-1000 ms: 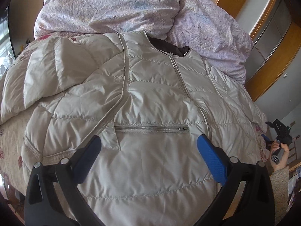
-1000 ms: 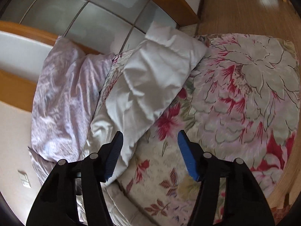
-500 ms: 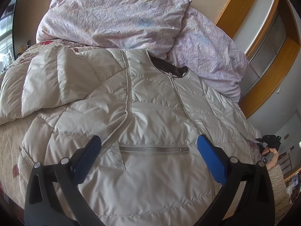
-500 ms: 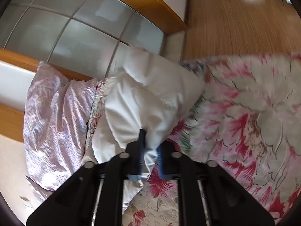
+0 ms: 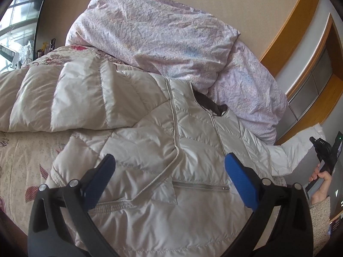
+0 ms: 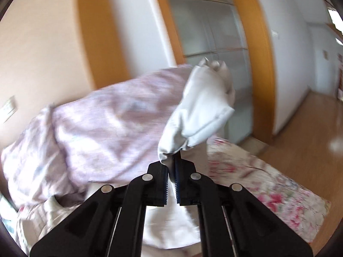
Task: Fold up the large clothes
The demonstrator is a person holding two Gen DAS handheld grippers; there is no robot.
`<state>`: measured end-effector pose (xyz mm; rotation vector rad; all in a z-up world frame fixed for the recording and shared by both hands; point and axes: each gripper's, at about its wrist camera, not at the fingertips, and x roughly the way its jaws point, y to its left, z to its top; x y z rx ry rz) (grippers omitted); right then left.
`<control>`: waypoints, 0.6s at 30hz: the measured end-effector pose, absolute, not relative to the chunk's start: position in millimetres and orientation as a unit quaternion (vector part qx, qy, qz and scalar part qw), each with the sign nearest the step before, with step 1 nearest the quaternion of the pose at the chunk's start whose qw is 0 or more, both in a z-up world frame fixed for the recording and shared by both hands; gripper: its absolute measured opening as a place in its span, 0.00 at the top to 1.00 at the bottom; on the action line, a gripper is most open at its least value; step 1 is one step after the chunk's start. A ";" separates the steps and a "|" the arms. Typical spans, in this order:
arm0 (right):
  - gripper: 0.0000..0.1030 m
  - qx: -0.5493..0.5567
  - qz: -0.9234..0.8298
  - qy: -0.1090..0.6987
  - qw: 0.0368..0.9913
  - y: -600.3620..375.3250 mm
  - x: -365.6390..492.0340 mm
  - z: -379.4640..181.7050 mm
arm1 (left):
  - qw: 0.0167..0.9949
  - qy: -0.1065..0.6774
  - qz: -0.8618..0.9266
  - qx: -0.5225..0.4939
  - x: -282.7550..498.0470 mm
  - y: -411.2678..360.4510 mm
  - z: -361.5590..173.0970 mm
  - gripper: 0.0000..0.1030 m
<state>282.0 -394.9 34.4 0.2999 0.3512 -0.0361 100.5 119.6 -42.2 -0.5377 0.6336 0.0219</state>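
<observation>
A cream quilted jacket (image 5: 163, 171) lies front up on the floral bed, its zip and dark collar pointing at the pillows. One sleeve (image 5: 70, 100) is folded across the upper left. My left gripper (image 5: 169, 169) hovers over the jacket's lower front, open, with nothing between its blue pads. The other sleeve (image 5: 298, 150) stretches up and to the right, off the bed. In the right wrist view my right gripper (image 6: 171, 167) is shut on that sleeve's cuff (image 6: 199, 111), which hangs lifted and crumpled above the jaws.
Two lilac pillows (image 5: 160, 32) lean on the wall behind the jacket. The floral bedspread (image 6: 268, 192) ends near a wooden floor (image 6: 300, 128). An orange-framed sliding door (image 6: 214, 42) stands beyond the bed. A hand (image 5: 321, 182) holds the right gripper at the far right.
My right gripper closed on the sleeve cuff, then swung up with a roll, lifting the sleeve off the bed. The left gripper drifted back over the jacket, still open.
</observation>
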 end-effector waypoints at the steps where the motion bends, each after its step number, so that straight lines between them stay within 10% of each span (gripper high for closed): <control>1: 0.95 0.143 0.020 0.178 0.973 -372.8 281.0 40.1 | 0.918 0.298 0.015 -0.260 98.1 122.6 -39.6 0.02; 18: 0.95 0.036 0.208 0.325 0.922 -166.2 294.3 -21.7 | 0.905 0.293 0.051 -0.304 71.8 190.0 -44.9 0.02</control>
